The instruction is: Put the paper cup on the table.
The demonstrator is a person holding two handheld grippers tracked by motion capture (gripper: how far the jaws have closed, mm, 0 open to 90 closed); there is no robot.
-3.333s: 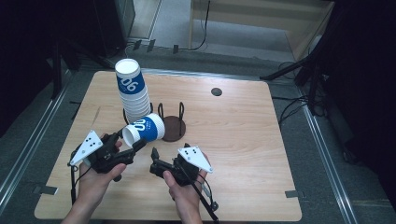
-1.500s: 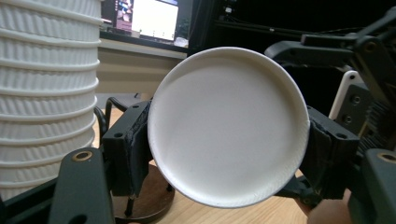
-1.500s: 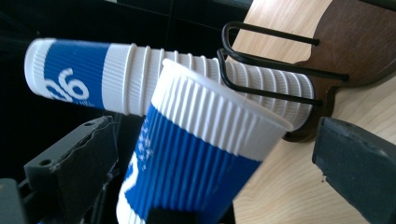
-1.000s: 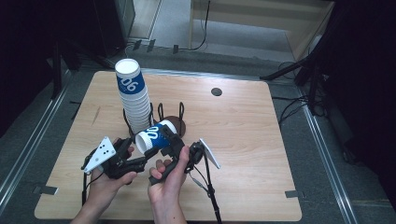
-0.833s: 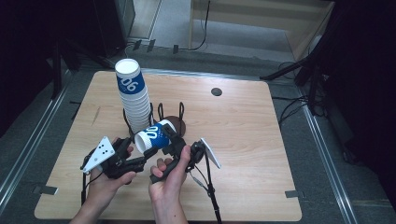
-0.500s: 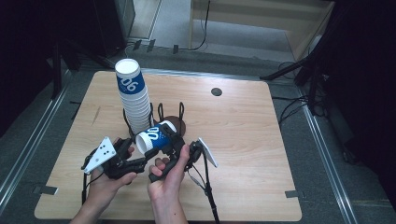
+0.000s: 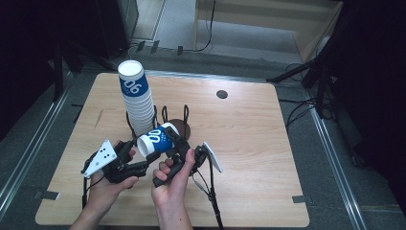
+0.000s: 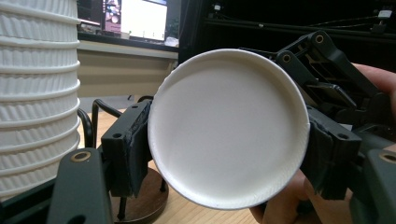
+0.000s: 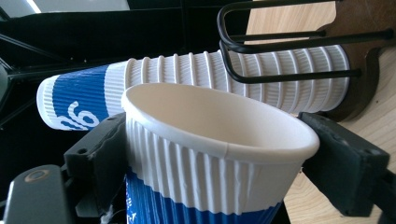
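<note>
Though ribbed, paper cup (image 7: 157, 141) round-rimmed

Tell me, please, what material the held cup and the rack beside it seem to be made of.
Cup: likely paper, matte; its wall is ribbed, white with a blue printed band, and the rim is rolled. Rack: probably metal wire, dark and smooth, bent into thin loops, on a round brown base that looks like wood.

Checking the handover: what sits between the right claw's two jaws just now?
A blue-and-white paper cup, rim up, in the right gripper view; the right claw has just been closing on it.
</note>
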